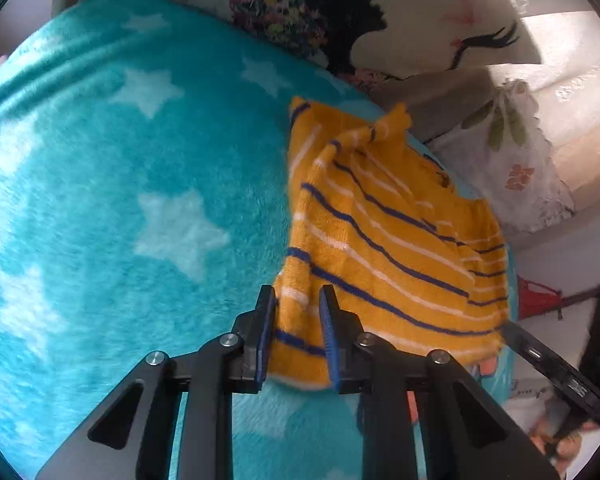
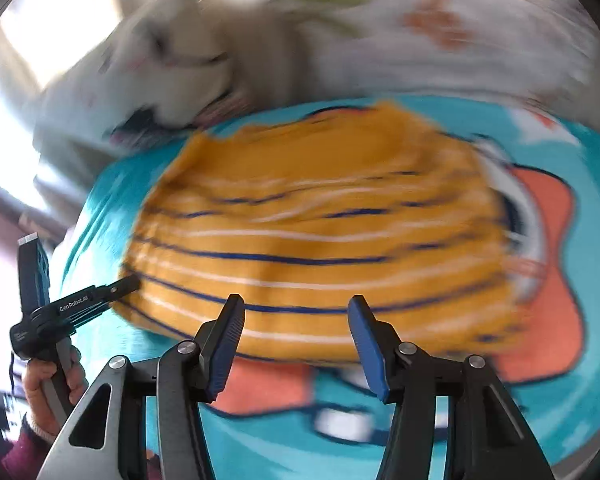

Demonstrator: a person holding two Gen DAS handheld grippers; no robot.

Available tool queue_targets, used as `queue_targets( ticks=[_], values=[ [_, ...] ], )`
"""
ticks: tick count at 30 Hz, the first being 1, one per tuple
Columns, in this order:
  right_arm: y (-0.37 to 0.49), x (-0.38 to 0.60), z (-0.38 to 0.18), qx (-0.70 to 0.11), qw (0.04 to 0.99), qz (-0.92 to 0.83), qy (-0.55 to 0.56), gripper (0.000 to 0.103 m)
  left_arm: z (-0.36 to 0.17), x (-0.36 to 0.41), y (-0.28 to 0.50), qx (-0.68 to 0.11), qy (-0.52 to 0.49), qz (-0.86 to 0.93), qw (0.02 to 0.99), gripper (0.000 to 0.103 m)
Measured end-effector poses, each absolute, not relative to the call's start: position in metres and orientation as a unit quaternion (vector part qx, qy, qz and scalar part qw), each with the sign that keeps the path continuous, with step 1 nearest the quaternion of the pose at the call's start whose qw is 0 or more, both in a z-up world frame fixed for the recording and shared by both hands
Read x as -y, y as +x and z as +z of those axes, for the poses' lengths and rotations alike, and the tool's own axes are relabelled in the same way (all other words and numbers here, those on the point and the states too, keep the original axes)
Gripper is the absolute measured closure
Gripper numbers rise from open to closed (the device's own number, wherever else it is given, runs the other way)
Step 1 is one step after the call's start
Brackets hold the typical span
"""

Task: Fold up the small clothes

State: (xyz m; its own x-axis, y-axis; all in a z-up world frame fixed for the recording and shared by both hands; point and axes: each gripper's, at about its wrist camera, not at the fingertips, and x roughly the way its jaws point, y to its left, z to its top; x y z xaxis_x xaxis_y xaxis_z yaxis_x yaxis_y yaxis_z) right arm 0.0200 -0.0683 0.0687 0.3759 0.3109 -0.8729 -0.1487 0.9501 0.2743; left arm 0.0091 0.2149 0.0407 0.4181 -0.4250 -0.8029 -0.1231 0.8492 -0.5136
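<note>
Striped orange garment (image 1: 384,240) is pinched at its near edge by L gripper (image 1: 297,300), on star blanket (image 1: 120,184); R gripper (image 2: 296,308) is held spread, just short of the fabric.

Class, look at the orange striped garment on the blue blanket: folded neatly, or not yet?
Not yet. The orange striped garment lies rumpled, one corner twisted up, its near edge between the left tongs.

The right gripper (image 2: 296,322) hangs with its fingers (image 2: 224,344) spread apart over the near hem of the orange striped garment (image 2: 312,240), gripping nothing. The garment lies on a teal blanket (image 2: 588,208). At the garment's left edge, the left gripper (image 2: 120,288) touches the cloth; blur hides its grip.
</note>
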Motion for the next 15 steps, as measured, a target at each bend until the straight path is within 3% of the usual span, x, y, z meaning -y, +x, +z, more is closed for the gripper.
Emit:
queue_targets(
  ticks=[1, 3, 5, 15],
  values=[
    [0.025, 0.047, 0.065, -0.544, 0.823, 0.15, 0.068, 0.044, 0.047, -0.225, 0.004, -0.527, -0.262, -0.098, 0.803, 0.078],
    [0.037, 0.01, 0.055, -0.551, 0.817, 0.161, 0.055, 0.041, 0.053, -0.242, -0.005, -0.525, -0.269, -0.099, 0.802, 0.062],
    [0.05, -0.027, 0.043, -0.563, 0.807, 0.173, 0.048, 0.041, 0.058, -0.267, -0.016, -0.522, -0.269, -0.087, 0.805, 0.057],
    [0.084, -0.133, 0.008, -0.572, 0.81, 0.115, -0.058, 0.032, 0.048, -0.344, -0.054, -0.534, -0.251, -0.007, 0.807, 0.052]
  ],
)
